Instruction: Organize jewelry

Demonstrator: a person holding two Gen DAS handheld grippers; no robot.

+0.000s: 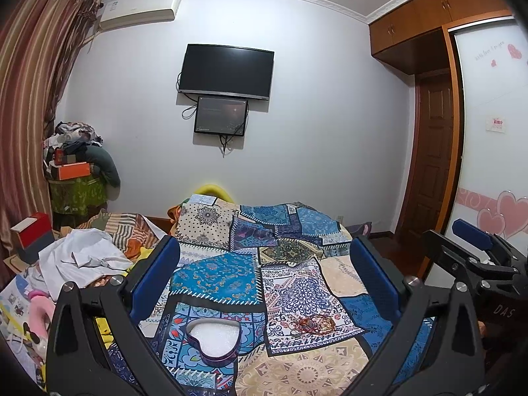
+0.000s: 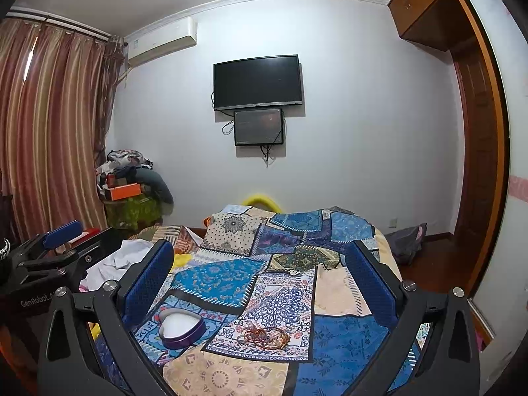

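Note:
A purple heart-shaped tin (image 1: 214, 338) with white padding lies open on the patchwork cloth (image 1: 264, 264); it also shows in the right wrist view (image 2: 181, 328). A tangle of bead bracelets (image 1: 312, 325) lies to its right, also seen in the right wrist view (image 2: 264, 336). My left gripper (image 1: 264, 270) is open and empty, held above and short of both. My right gripper (image 2: 260, 274) is open and empty too, likewise above them. Each gripper shows at the edge of the other's view: the right one (image 1: 475, 247), the left one (image 2: 52, 241).
Crumpled white cloth (image 1: 82, 257) and clutter lie left of the patchwork cloth. A red box (image 1: 33, 234) and a pile of clothes (image 1: 76, 161) stand by the curtain. A TV (image 1: 226, 71) hangs on the far wall. A wardrobe and door are at right.

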